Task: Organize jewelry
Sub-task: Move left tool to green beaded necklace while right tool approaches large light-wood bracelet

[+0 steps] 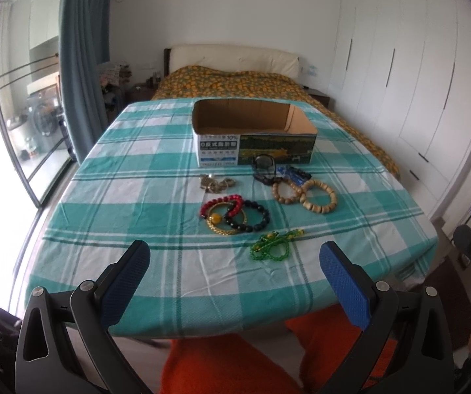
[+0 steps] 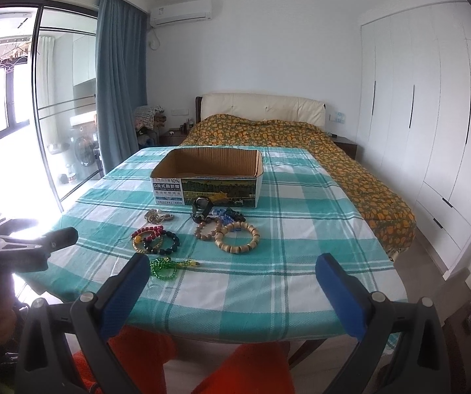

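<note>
Left tongs (image 1: 235,259) spread wide, green bead string (image 1: 271,245) just beyond, unheld

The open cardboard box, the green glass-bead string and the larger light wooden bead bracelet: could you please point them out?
open cardboard box (image 1: 219,154): left wrist view, printed front wall.
green glass-bead string (image 1: 270,248): left wrist view, coiled loops.
larger light wooden bead bracelet (image 2: 237,249): right wrist view, near beads.

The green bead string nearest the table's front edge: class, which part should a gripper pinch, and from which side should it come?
Probably the bunched loops at the left end of the green bead string, taken from above with one finger either side. There the strands lie piled together, so one pinch catches several; the thin tail trailing right could slip out. It lies flat on the checked tablecloth, apart from the other bracelets, with the left gripper open nearby.
</note>
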`<state>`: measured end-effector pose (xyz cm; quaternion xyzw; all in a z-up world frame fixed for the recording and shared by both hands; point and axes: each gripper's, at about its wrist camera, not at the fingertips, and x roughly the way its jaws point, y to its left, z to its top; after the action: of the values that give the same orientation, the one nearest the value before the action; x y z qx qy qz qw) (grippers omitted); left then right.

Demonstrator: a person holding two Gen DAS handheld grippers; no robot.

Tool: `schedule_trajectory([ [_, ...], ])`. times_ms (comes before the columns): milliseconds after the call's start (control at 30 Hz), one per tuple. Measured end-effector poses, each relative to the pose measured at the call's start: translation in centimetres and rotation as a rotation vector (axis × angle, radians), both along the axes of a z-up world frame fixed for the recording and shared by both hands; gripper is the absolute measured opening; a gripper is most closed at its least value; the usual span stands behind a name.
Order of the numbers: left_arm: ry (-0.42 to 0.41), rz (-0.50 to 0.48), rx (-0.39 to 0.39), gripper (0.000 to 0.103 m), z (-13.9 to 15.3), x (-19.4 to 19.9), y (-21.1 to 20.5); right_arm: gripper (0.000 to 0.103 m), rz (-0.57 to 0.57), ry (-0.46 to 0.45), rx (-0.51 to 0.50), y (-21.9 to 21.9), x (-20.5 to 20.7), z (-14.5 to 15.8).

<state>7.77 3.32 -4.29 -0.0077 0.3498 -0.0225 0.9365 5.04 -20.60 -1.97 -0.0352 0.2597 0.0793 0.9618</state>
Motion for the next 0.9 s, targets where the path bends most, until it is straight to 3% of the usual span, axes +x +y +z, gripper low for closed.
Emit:
schedule_trajectory([
  [400, 0.137, -0.097, -0.023, 0.102, -5.7, 5.2, -1.9, 0.102, -0.015, 0.128, 0.036, -1.5, 4.8, -2.5],
  [900, 0.266, -0.105, -0.020, 0.099, -12.1, 11.1, -3.7, 0.102, -0.052, 0.224, 0.065, -4.8, 10.5, -5.9],
])
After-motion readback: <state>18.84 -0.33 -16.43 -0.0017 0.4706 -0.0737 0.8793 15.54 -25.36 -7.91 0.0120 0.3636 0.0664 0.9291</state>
